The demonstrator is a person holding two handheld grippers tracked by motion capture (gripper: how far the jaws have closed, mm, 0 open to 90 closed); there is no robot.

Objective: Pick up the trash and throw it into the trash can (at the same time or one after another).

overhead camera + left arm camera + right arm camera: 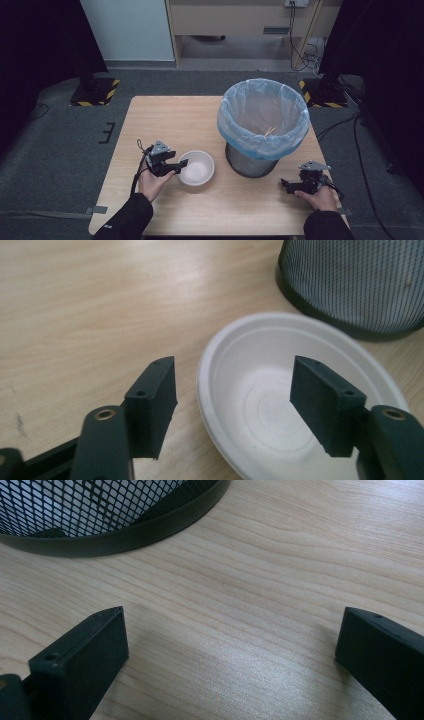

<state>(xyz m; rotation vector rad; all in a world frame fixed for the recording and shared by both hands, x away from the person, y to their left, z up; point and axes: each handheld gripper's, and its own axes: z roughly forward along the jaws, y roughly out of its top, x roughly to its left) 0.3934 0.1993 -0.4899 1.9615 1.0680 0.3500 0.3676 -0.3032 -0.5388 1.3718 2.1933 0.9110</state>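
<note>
1. Near the table's (150, 120) front-left part, a white bowl (196, 168) is set just beside the mesh bin (251, 162), apart from it. The bowl looks empty in the left gripper view.

2. The left gripper (172, 165) is held at the bowl's near-left rim with its jaws apart. In the left gripper view one jaw is seen outside the rim and the other over the bowl's inside, so the rim is straddled but no pad is seen pressing on it.

3. The right gripper (286, 186) is held low over bare wood in front of the bin, jaws wide and nothing between them.

4. The bin is lined with a pale blue bag (263, 117), and a small stick-like scrap (270, 131) is seen inside.

5. The step in hand is judged to be a pinch on the bowl's rim.

6. Risks from here:
   - The light bowl could be pushed along the table toward the bin if the outer jaw is driven against its wall before the jaws are closed.
   - The thin rim could be bent or cracked if it is squeezed hard.
   - The bowl could be tipped or slip out if only the rim's edge is caught, since it would be lifted from one side.
   - The bin could be struck if the bowl is swung low past it.
</note>
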